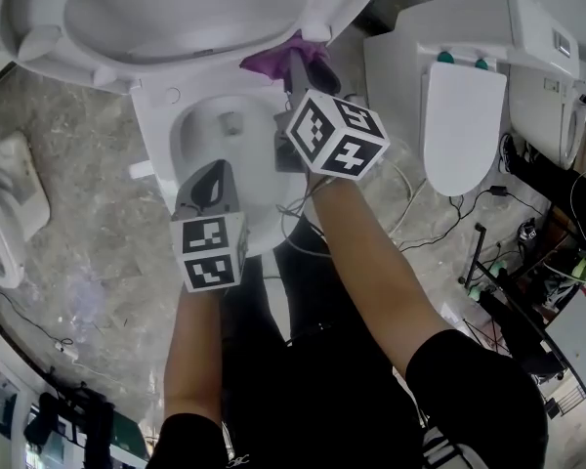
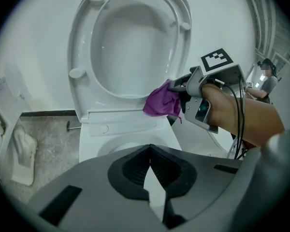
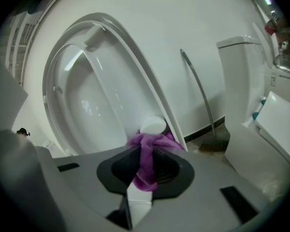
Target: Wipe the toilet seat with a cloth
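Observation:
The white toilet has its seat [image 1: 186, 18] and lid raised against the wall, leaving the bowl rim [image 1: 176, 130] bare. My right gripper [image 1: 299, 64] is shut on a purple cloth [image 1: 278, 59], which it holds at the lower right edge of the raised seat, close to the hinge. In the right gripper view the cloth [image 3: 145, 153] hangs bunched between the jaws, just below a round white seat bumper [image 3: 153, 124]. My left gripper [image 1: 215, 172] hovers over the front of the bowl, shut and holding nothing. From the left gripper view, the cloth [image 2: 159, 100] sits against the seat [image 2: 82, 47].
A second white toilet [image 1: 469, 106] stands close on the right, with cables [image 1: 449, 223] on the stone floor beside it. A loose white seat part [image 1: 5, 203] lies on the floor at left. A long-handled brush [image 3: 198, 91] leans on the wall between the toilets.

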`<state>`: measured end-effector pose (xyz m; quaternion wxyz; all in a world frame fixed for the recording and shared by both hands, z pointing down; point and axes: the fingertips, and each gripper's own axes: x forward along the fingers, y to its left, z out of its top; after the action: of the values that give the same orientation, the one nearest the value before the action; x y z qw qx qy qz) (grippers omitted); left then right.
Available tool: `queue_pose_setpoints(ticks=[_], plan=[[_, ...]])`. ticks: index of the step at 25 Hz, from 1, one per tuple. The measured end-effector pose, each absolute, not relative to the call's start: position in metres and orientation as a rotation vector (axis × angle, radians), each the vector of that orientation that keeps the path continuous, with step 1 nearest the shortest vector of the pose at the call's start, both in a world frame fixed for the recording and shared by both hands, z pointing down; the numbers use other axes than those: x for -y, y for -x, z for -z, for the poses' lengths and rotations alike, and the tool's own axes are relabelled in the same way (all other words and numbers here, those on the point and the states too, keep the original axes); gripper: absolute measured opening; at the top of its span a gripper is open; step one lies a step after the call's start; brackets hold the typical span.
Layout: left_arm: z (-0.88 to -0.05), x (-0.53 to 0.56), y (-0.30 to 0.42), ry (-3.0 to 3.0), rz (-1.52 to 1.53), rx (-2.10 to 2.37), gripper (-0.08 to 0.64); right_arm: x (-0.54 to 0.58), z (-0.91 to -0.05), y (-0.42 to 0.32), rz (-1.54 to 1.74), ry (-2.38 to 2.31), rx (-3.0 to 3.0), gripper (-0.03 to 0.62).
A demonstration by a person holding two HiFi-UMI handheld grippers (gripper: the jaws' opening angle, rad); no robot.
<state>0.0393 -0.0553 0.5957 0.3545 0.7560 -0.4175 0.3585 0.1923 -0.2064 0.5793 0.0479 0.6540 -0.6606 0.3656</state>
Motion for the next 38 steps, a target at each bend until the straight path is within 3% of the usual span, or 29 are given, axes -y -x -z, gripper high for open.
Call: queue_pose_setpoints(ticks=[8, 17, 38], plan=[[-0.58, 0.05, -0.027, -1.966, -0.91, 1.094, 0.006, 0.213, -0.507, -0.202, -0.935, -2.101, 2.095, 0.066], [-0.566, 0.04, -0.015, -1.954, -0.903, 1.118, 0.005, 0.229, -0.495, -0.211, -1.123, -2.17, 2.022, 0.066], [-0.492, 0.046, 0.0, -1.973, -0.793, 1.21, 0.005, 0.241, -0.385, -0.195, -0.894, -2.181, 2.182, 0.066]])
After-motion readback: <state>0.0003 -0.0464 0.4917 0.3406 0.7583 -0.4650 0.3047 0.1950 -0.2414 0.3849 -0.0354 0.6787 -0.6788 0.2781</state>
